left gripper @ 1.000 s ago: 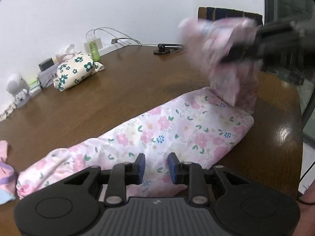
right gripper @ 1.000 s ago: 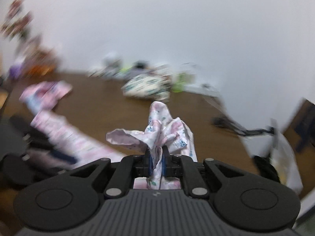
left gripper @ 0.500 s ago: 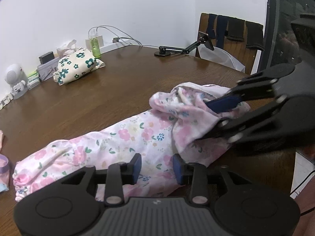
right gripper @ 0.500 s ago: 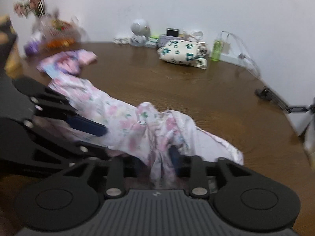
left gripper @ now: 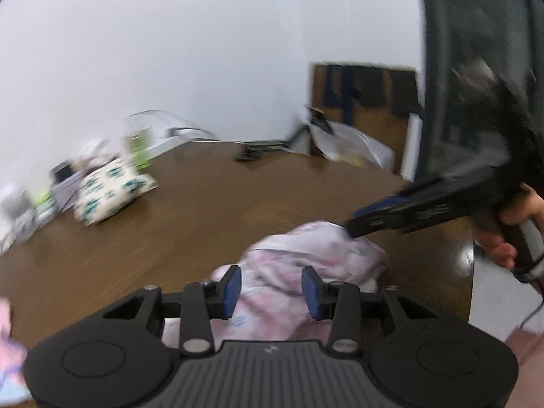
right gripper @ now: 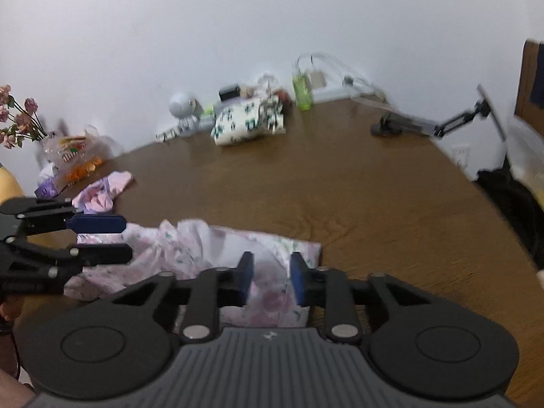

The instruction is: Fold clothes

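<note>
Left tool [left gripper: 271,288]: held low and level over the counter [left gripper: 210,204], fingers pointing forward, jaws apart with nothing between the pads. The garment [left gripper: 306,255] lies bunched on the counter directly below and ahead of it.

Right tool [right gripper: 270,278]: also low, tilted slightly down, jaws apart and empty. The garment [right gripper: 204,248] lies flat under its fingers, one corner extending to the right.

The left view shows the right tool [left gripper: 353,224] entering from the right, tip at or just above the cloth; motion blur prevents confirming contact. A hand [left gripper: 503,234] grips its handle.

The right view shows the left tool [right gripper: 102,238] entering from the left, fingers [right gripper: 97,223] spread above the crumpled end. Only this view shows a second pink cloth [right gripper: 102,193] further left, flowers [right gripper: 17,115] and a snack bag [right gripper: 73,149]. Both views show a green-patterned pouch [right gripper: 246,120] near the wall.
</note>
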A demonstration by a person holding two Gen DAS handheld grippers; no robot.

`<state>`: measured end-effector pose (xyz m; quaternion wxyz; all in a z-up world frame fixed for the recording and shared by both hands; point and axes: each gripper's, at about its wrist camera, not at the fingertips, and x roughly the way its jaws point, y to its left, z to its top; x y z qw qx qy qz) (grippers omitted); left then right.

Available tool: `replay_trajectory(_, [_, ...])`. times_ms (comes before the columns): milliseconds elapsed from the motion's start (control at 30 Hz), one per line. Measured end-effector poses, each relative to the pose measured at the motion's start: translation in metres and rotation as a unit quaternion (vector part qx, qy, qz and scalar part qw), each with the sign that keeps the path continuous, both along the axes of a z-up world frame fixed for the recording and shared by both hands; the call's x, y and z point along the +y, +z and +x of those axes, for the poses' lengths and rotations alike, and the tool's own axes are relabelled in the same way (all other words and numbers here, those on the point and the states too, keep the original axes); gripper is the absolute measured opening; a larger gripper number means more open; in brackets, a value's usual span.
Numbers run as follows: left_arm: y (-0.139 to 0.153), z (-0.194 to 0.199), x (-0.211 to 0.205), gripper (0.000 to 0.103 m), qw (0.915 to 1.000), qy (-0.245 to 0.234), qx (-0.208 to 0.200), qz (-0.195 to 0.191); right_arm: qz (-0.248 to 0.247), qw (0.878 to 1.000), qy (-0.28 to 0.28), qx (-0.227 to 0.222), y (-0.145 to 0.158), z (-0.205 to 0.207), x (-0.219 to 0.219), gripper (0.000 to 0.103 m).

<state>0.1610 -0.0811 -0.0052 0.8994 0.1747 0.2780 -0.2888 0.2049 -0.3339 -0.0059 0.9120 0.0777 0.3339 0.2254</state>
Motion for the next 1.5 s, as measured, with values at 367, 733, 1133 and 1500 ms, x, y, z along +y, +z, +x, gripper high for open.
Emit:
replay_trajectory(367, [-0.046, 0.032, -0.025, 0.028, 0.9969, -0.001, 0.036, 0.071, -0.061, 0.998, 0.016, -0.006, -0.03, 0.004, 0.028, 0.018])
replay_trajectory(733, [-0.004, 0.01, -0.007, 0.029, 0.9989, 0.009, -0.014, 0.044, -0.005, 1.0, -0.017, 0.0, -0.009, -0.002, -0.013, 0.025])
replay_trajectory(1133, [-0.022, 0.007, -0.074, 0.019, 0.99, -0.066, -0.03, 0.121, -0.012, 1.0, -0.008, 0.006, -0.019, 0.002, 0.0, 0.025])
replay_trajectory(1500, [-0.02, -0.001, -0.034, 0.02, 0.9926, -0.005, 0.002, 0.121, -0.021, 1.0, -0.002, 0.007, -0.022, 0.002, -0.001, 0.025])
